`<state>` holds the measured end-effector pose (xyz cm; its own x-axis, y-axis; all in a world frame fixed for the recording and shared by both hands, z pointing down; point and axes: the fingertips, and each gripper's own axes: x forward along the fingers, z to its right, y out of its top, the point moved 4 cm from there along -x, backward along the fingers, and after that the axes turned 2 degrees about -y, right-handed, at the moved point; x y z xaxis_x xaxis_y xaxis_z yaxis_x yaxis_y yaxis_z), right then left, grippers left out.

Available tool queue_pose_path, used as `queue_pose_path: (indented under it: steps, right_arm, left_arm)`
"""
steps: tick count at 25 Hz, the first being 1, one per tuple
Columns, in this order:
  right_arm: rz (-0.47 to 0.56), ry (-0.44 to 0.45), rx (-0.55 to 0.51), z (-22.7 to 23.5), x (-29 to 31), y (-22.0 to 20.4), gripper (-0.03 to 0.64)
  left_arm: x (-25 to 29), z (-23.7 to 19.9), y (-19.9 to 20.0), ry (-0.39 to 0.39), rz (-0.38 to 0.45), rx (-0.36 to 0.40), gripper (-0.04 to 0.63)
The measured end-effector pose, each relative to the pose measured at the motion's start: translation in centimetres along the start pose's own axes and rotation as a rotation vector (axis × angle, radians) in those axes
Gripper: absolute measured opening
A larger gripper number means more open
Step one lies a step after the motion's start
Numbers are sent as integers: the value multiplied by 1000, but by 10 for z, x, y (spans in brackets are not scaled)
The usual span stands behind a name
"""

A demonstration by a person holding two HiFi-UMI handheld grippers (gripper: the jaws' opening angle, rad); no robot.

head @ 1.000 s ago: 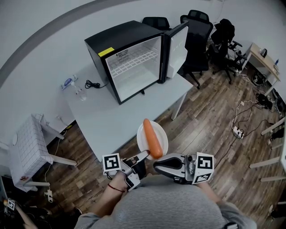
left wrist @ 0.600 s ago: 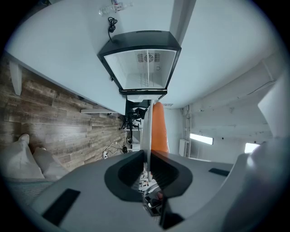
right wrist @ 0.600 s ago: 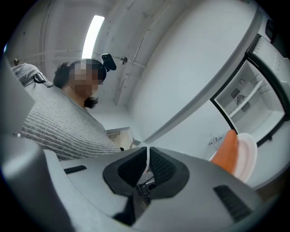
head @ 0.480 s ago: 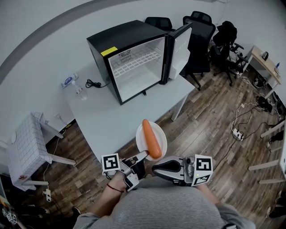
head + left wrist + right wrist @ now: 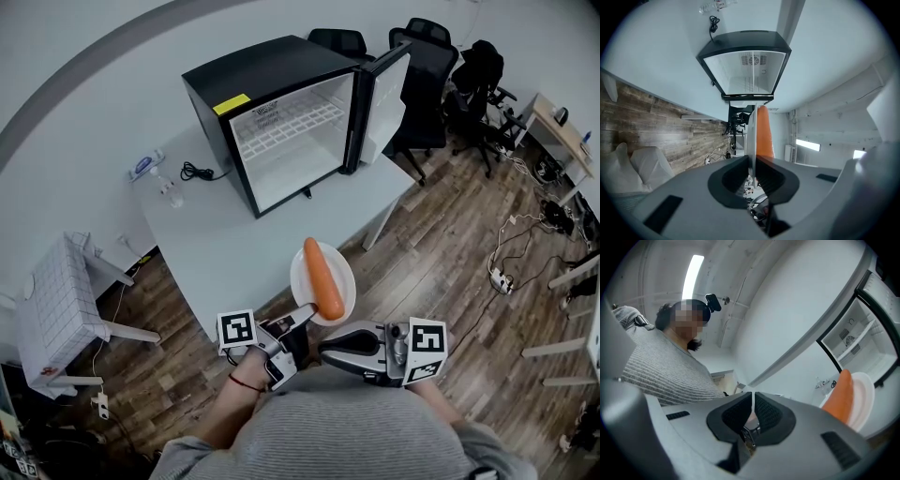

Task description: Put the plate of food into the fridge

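Note:
A white plate (image 5: 336, 264) with a long orange carrot (image 5: 322, 277) on it hangs in the air just off the near edge of the table (image 5: 216, 239). My left gripper (image 5: 304, 313) is shut on the plate's near rim. In the left gripper view the plate (image 5: 751, 131) shows edge-on between the jaws, with the carrot (image 5: 764, 133) to its right. The black mini fridge (image 5: 272, 117) stands on the table ahead, its door (image 5: 386, 89) swung open to the right and its white inside bare. My right gripper (image 5: 325, 353) is shut on nothing, below the plate, close to my body.
A small bottle (image 5: 169, 193) and a black cable (image 5: 194, 173) lie on the table left of the fridge. Black office chairs (image 5: 424, 66) stand behind the open door. A white stool-like rack (image 5: 58, 302) sits on the wood floor at the left.
The plate with the carrot has shifted slightly right and toward the table, still held by my left gripper. The right gripper has stayed shut in about the same place.

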<state>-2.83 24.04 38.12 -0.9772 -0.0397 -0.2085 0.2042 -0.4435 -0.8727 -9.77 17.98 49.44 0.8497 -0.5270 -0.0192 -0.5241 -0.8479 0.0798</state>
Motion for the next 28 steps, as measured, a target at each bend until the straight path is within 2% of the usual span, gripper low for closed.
queue_pose_path:
  steps: [12,16,28]
  right_arm:
    - [-8,14,20,55,-16,26,14]
    - [-10,22,30,84,-27,50,14]
    - [-52,105,30,149,-48,105,14]
  left_arm:
    - [44,2,43,-15,4,20,44]
    - [68,9,63,-20,25,2,43]
    - [123,25,115,-11,122,9,44]
